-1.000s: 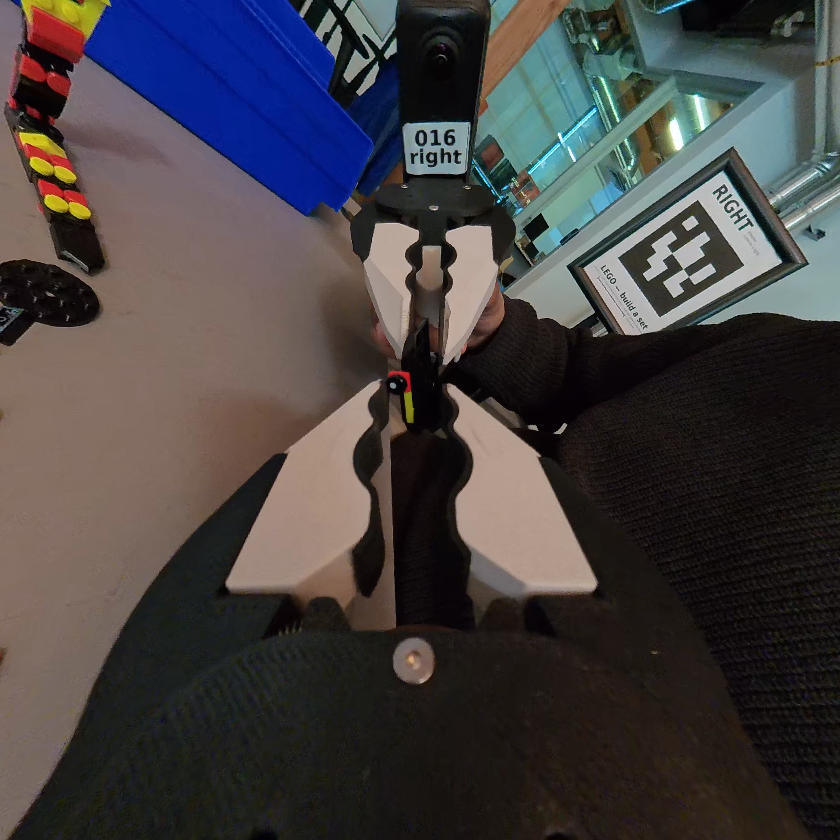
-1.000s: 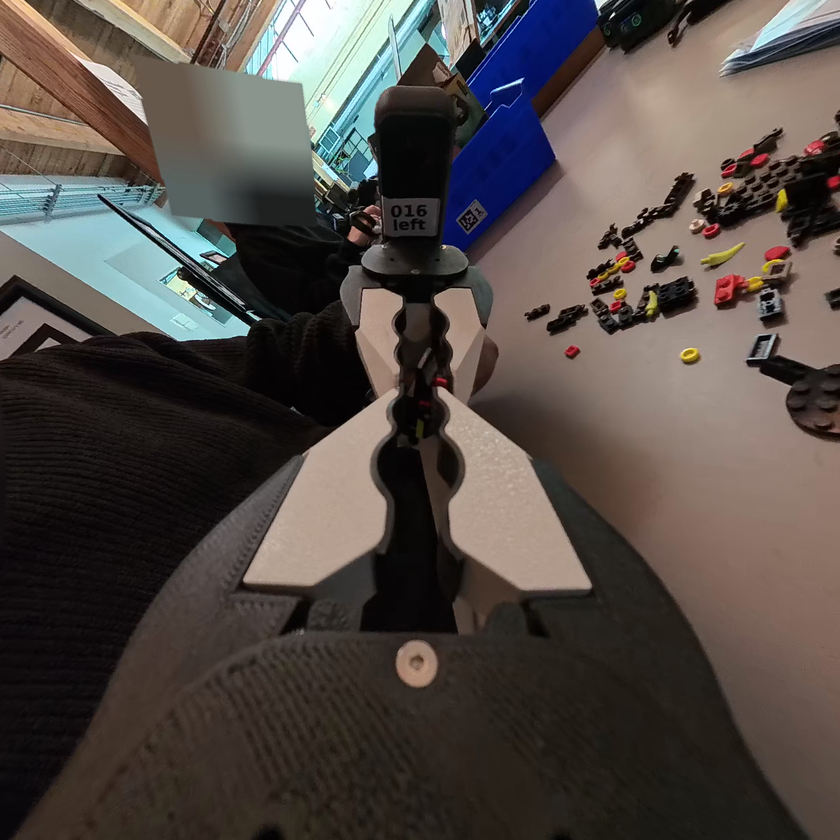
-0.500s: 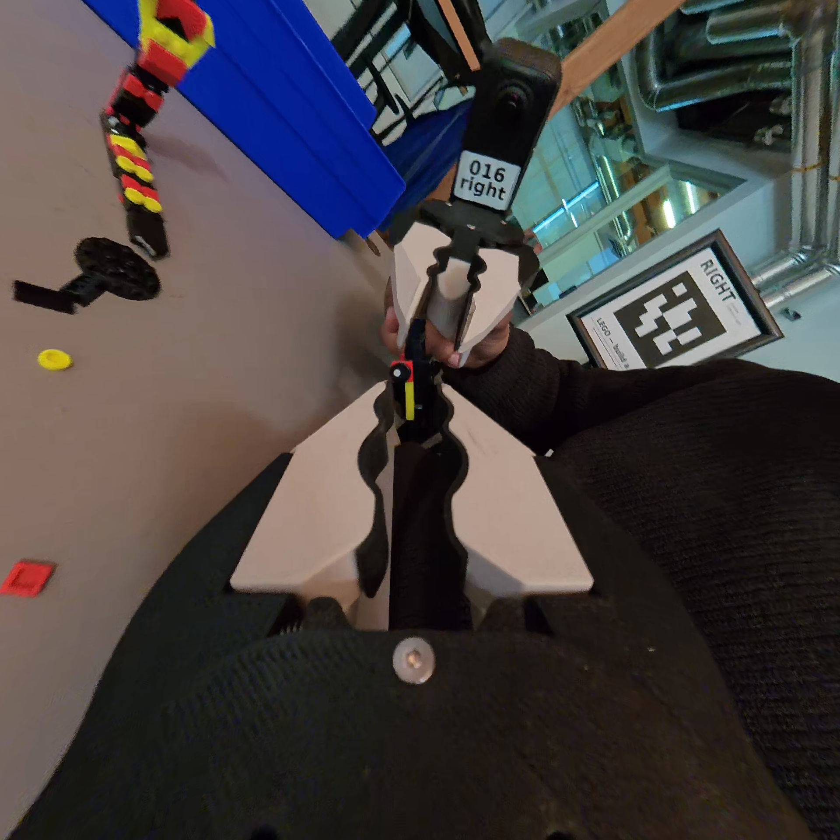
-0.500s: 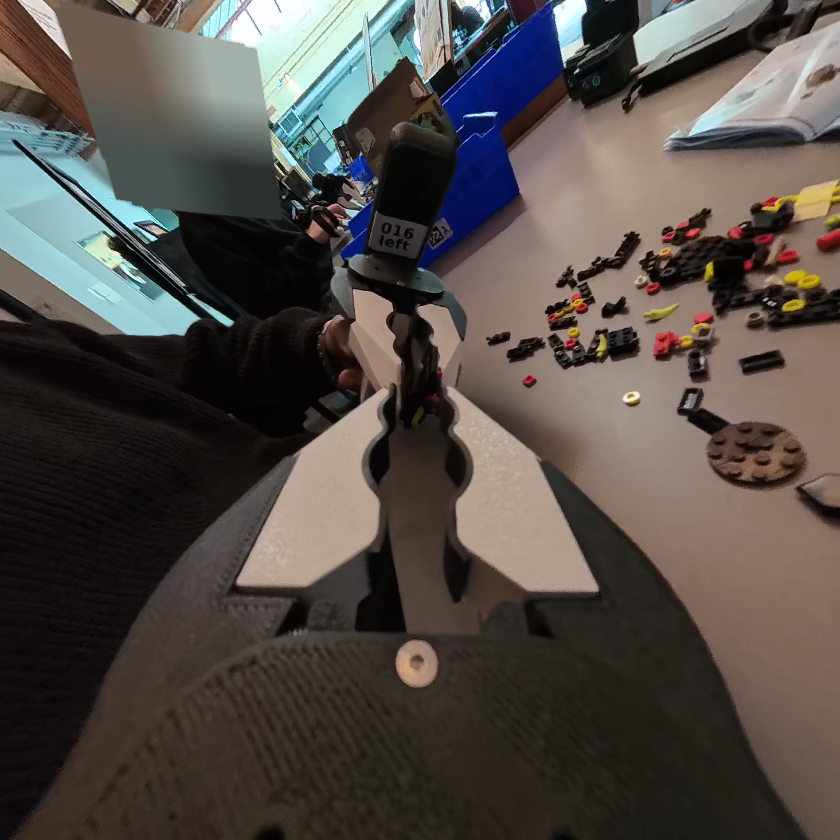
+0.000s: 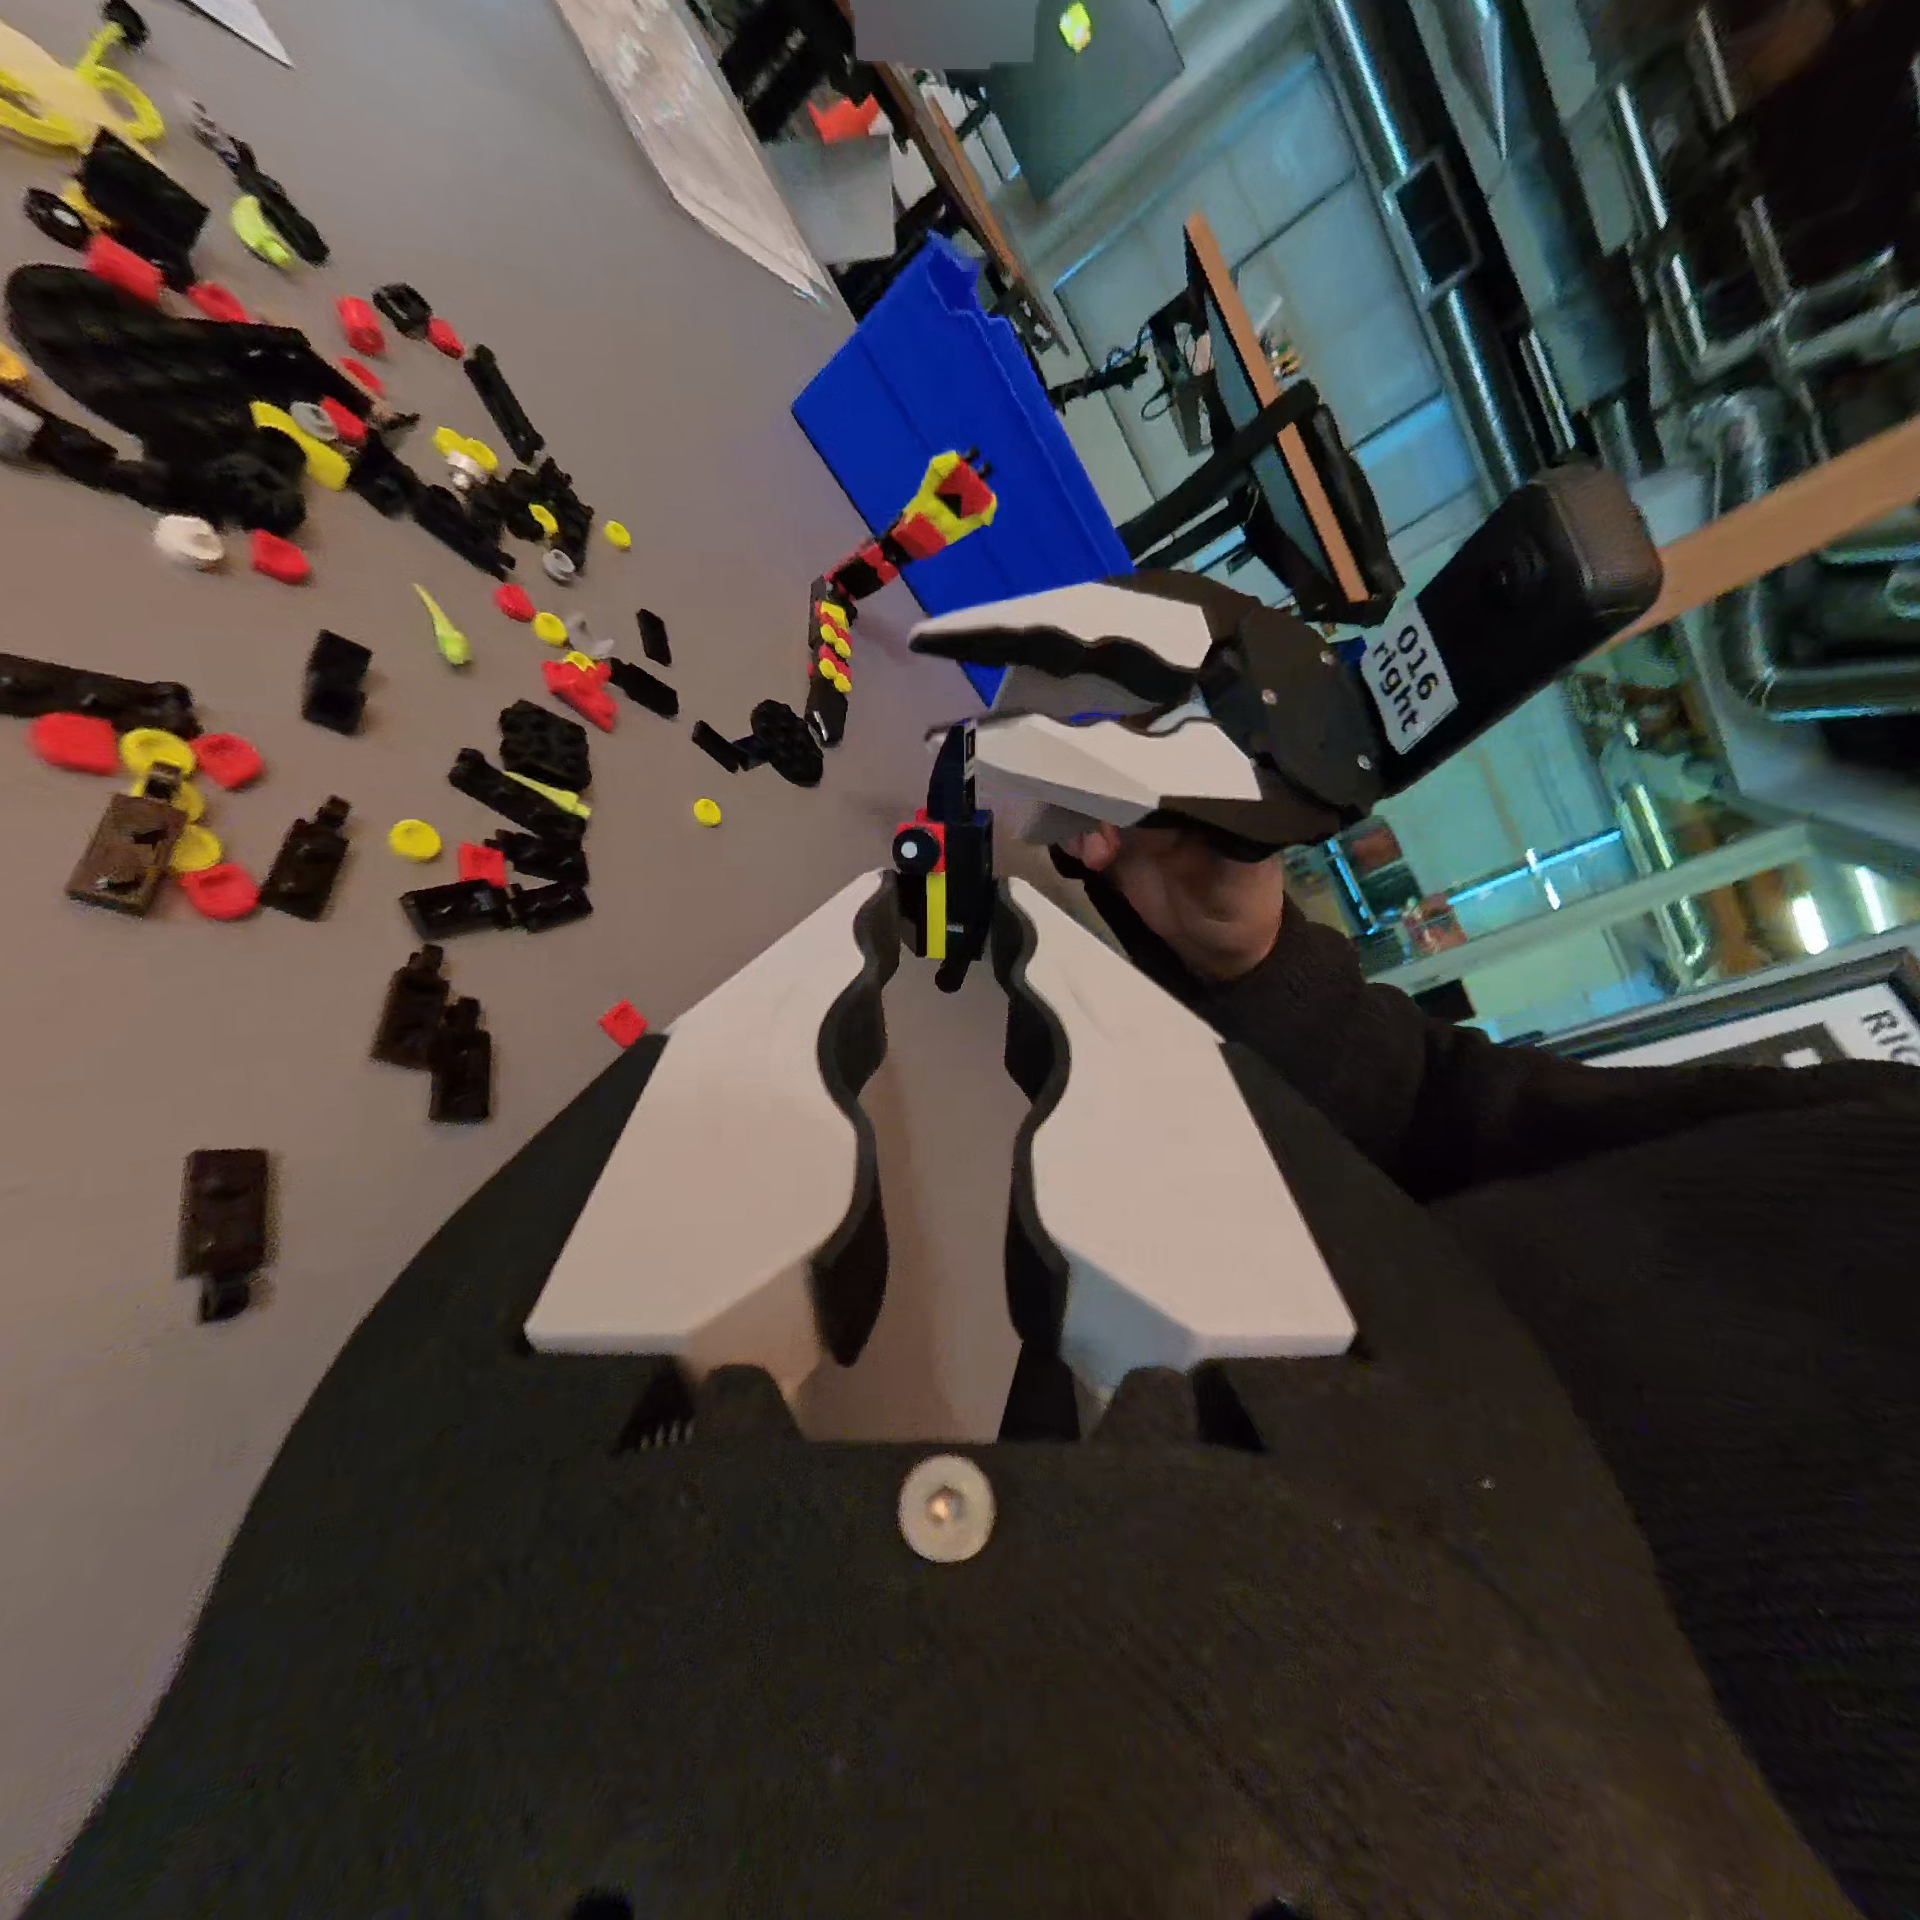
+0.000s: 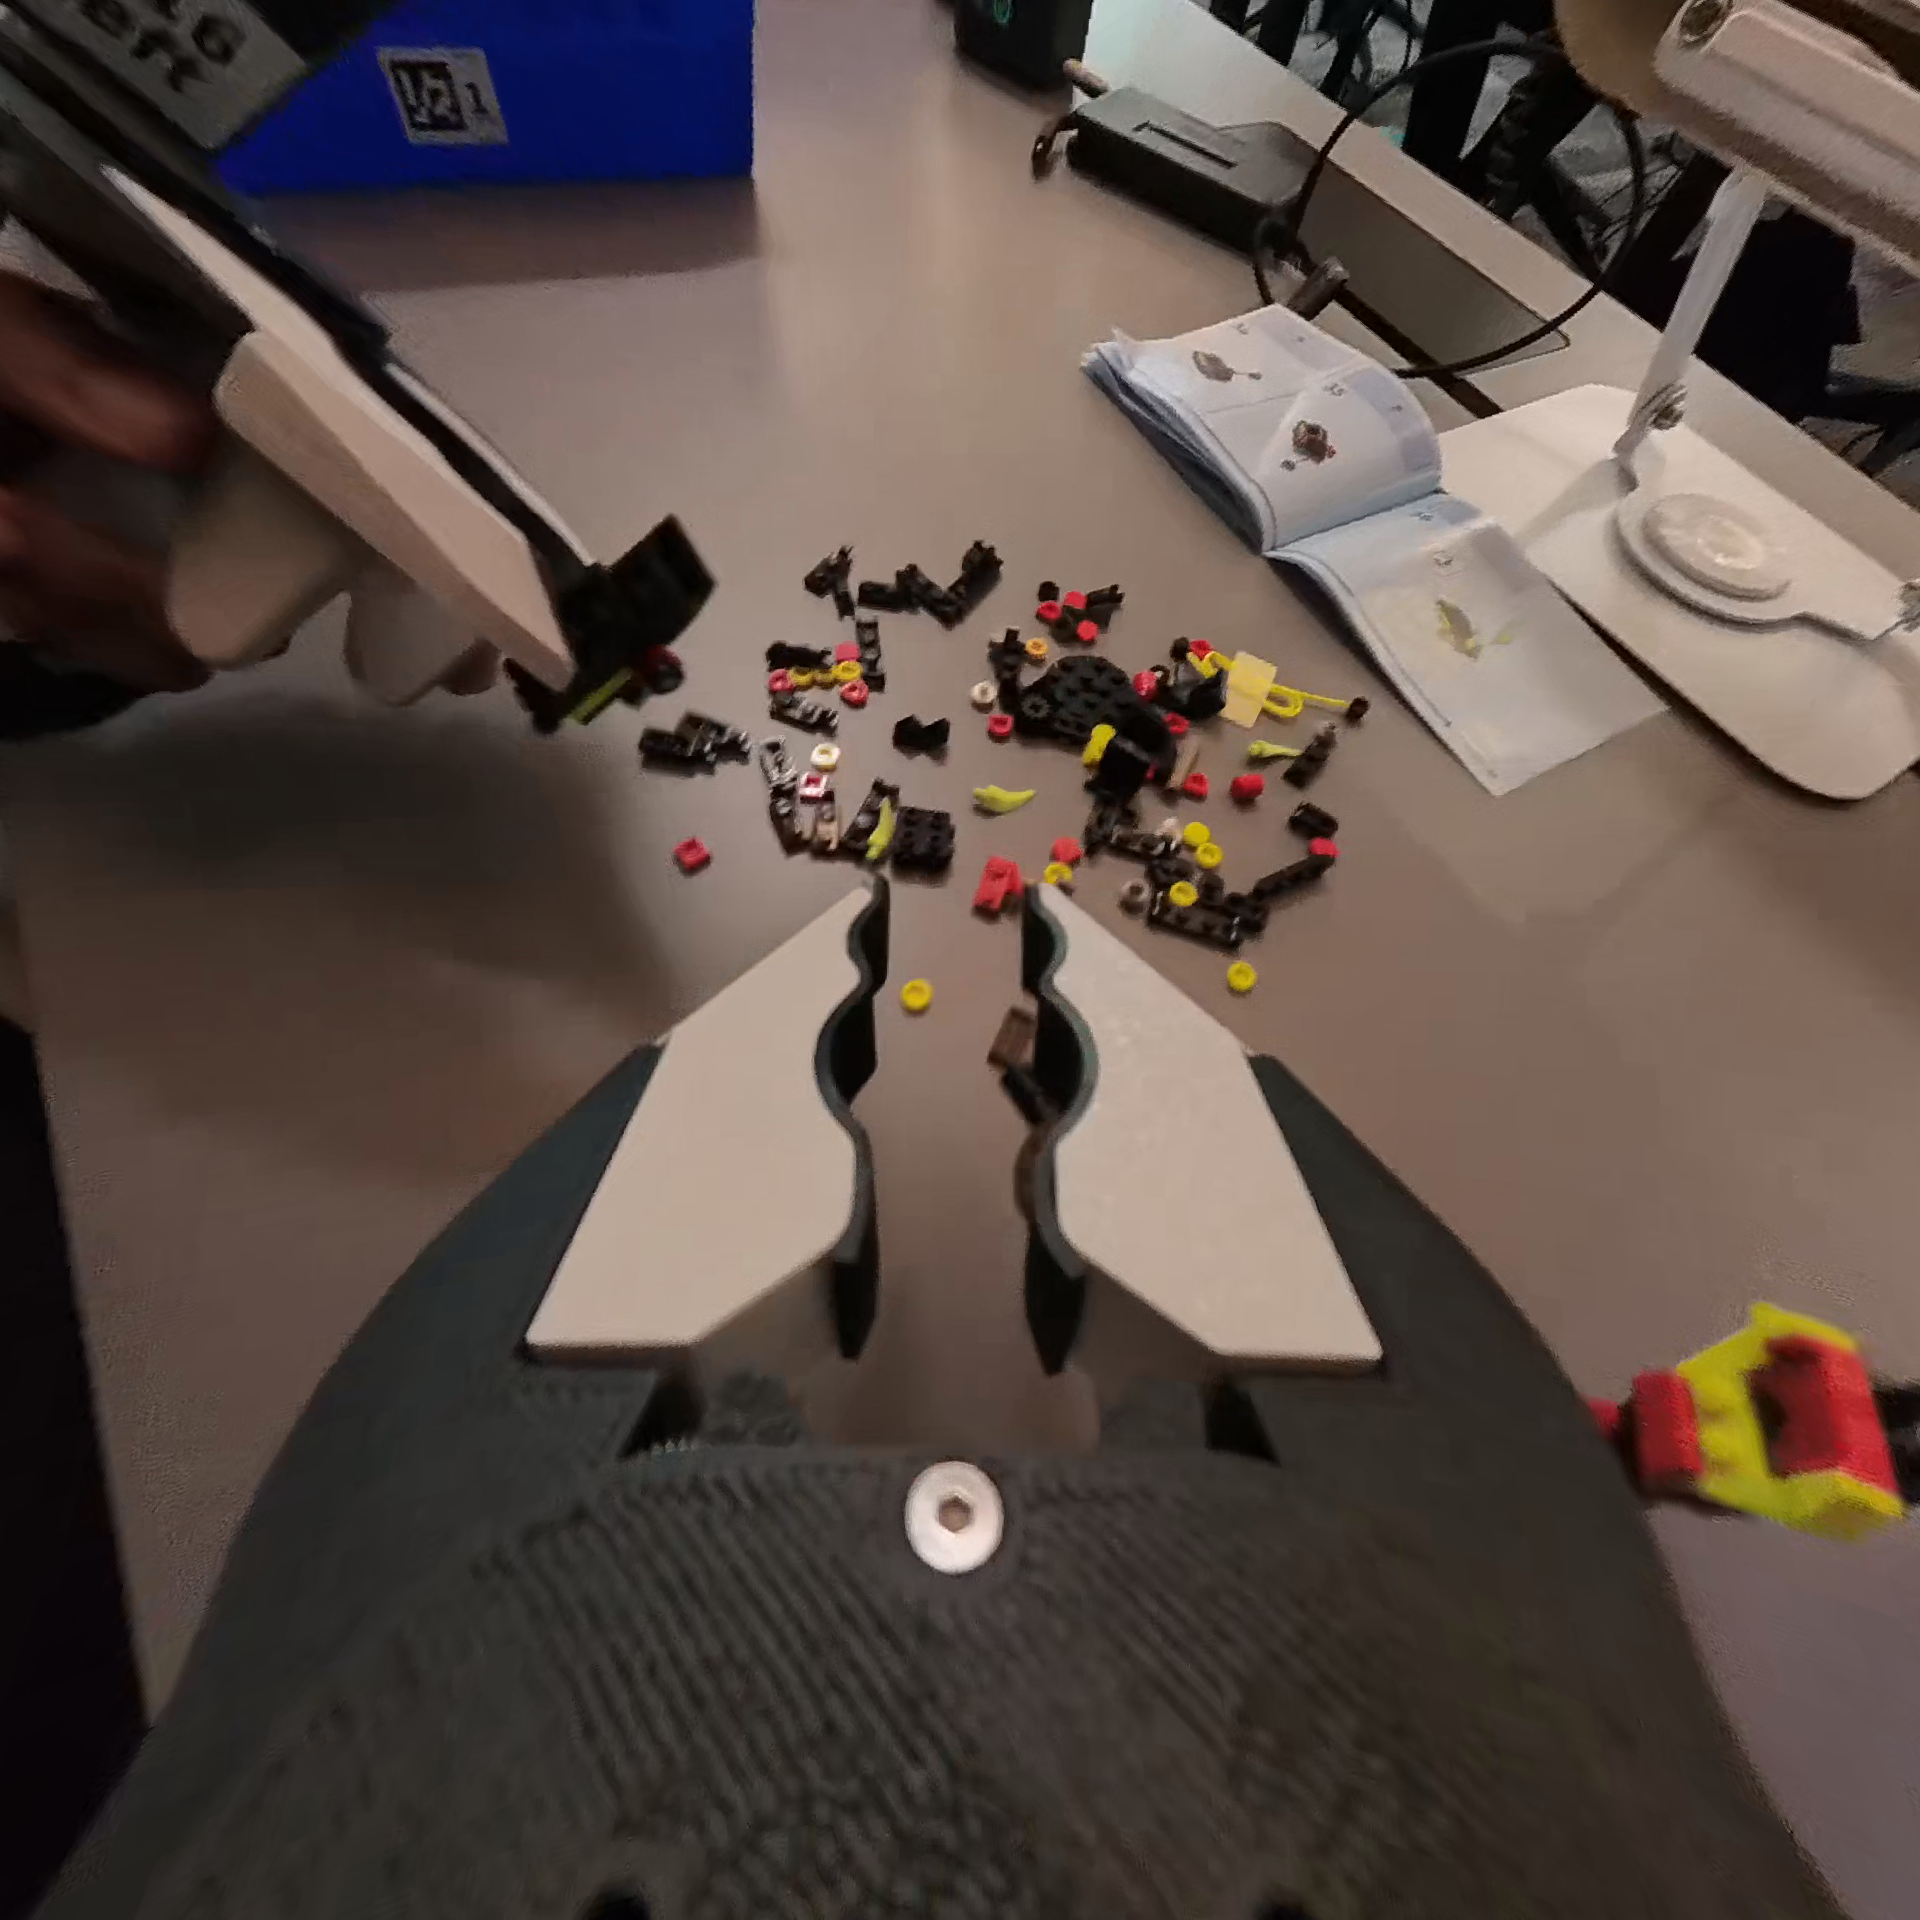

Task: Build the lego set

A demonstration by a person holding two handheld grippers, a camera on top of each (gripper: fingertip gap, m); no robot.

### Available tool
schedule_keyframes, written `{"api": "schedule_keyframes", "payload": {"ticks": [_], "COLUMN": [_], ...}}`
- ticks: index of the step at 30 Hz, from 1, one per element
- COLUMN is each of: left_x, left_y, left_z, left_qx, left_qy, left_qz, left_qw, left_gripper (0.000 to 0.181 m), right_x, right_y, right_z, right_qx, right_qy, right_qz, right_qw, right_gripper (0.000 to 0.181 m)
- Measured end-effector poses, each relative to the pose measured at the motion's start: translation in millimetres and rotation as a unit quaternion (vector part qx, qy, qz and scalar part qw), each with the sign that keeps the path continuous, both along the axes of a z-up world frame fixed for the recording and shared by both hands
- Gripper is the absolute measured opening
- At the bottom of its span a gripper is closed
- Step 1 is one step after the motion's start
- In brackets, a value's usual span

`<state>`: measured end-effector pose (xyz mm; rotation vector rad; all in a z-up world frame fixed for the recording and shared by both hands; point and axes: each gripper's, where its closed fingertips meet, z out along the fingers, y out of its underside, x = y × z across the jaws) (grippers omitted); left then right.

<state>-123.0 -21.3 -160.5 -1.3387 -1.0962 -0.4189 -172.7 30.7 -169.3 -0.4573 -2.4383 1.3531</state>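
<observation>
While left gripper clamps lego subassy, right gripper fingers apart.

We noted that both grippers, left gripper and right gripper, had pale grey wedge fingers with wavy black inner pads, black textured bodies and one silver screw behind the fingers. The sleeve was black ribbed knit.
</observation>
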Motion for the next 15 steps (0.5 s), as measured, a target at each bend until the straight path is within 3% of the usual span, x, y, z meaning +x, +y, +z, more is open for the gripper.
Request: {"api": "schedule_keyframes", "payload": {"ticks": [3,6,12,15], "left_x": [-5.5,-10.8,-17.1,-19.5], "left_y": [-7.6,-13.2,-16.9,-17.3], "left_z": [-1.5,-9.1,-15.3,-21.1], "left_qx": [0.001,-0.036,-0.08,-0.093], "left_qy": [0.001,0.027,0.065,0.067], "left_qz": [0.005,0.0,-0.008,-0.013], "left_qw": [1.0,0.999,0.995,0.993], "left_gripper": [0.015,0.015,0.015,0.015], "right_x": [-20.7,-36.6,-41.3,-40.2], "right_y": [-13.2,-25.6,-34.0,-31.8], "right_z": [13.5,24.1,9.7,7.8], "right_qx": [-0.039,-0.046,0.017,0.002], "right_qy": [0.006,0.067,0.195,0.19], "right_qz": [0.0,0.006,-0.008,-0.015], "right_qw": [0.999,0.997,0.981,0.982], "right_gripper": [0.026,0.02,0.02,0.025]}}
